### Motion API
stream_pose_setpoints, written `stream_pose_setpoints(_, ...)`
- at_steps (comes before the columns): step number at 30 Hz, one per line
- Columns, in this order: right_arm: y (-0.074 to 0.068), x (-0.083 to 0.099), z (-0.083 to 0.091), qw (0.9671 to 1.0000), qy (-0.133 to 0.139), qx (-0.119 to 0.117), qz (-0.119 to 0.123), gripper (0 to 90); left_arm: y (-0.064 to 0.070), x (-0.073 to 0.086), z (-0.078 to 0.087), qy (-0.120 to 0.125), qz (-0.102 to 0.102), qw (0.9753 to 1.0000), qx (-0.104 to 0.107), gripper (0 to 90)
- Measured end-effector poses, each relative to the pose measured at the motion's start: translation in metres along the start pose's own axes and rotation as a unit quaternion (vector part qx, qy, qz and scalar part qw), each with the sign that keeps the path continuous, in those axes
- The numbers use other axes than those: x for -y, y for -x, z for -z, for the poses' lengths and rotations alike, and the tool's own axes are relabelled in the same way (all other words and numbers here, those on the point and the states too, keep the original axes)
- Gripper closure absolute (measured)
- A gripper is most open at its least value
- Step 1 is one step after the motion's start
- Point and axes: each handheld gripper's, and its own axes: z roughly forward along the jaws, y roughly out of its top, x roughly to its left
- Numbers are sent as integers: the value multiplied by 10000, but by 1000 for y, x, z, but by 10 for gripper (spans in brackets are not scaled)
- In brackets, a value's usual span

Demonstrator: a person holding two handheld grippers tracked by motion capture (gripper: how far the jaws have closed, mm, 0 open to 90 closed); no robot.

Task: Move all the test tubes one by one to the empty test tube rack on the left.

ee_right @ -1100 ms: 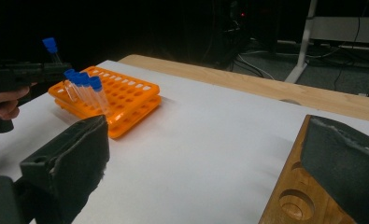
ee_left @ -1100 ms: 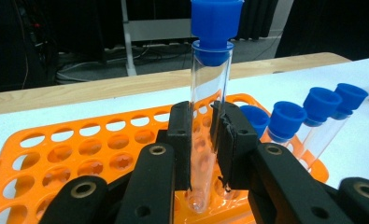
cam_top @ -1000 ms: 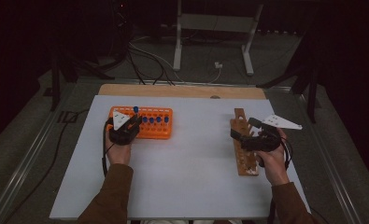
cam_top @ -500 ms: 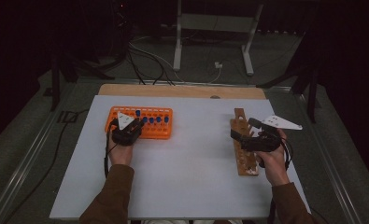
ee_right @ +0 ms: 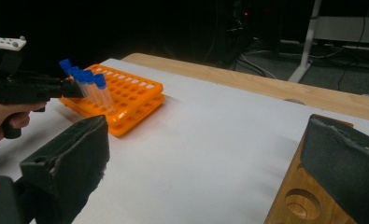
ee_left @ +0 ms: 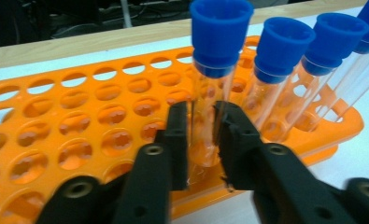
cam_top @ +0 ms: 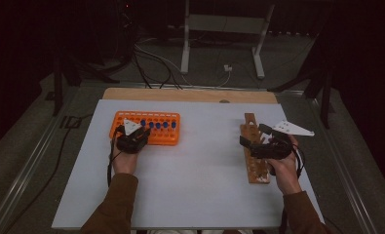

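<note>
Tube (ee_left: 209, 100) near-upright, blue cap (ee_left: 221, 35) topmost

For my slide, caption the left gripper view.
Left tongs clamp a blue-capped tube standing in the orange rack.

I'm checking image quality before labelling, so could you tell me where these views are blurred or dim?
High view: dark surroundings, evenly lit white table. Left gripper view: sharp on the tube, soft at the bottom edge. Right gripper view: near fingers blurred, orange rack fairly clear.

A dim room: grey floor (cam_top: 29, 146) strewn with cables (cam_top: 151, 63), a white stand (cam_top: 221, 29) behind the table (cam_top: 190, 95).
</note>
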Motion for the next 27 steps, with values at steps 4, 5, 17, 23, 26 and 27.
stream_pose_setpoints(4, 1, 0, -1, 10000, -9, -2, -20, 18, -2, -3, 8, 214, 5, 9998, 50, 682)
stream_pose_setpoints(5, 1, 0, -1, 10000, -17, -3, -18, 17, -2, -4, 9, 251, -41, 9997, 46, 684)
stream_pose_setpoints(17, 0, 2, -2, 10000, -39, -18, -4, 18, 1, -2, 5, 10, -106, 9999, 94, 777)
stream_pose_setpoints(23, 0, 5, -1, 10000, -58, -31, -2, 17, -3, 0, 10, 21, 77, 9999, 88, 697)
stream_pose_setpoints(26, 1, 6, 0, 10000, -41, -27, -18, 18, -9, 1, 21, 173, 276, 9993, 199, 635)
stream_pose_setpoints(27, 1, 6, 1, 10000, -23, -32, -21, 18, -11, 1, 26, 232, 326, 9989, 261, 608)
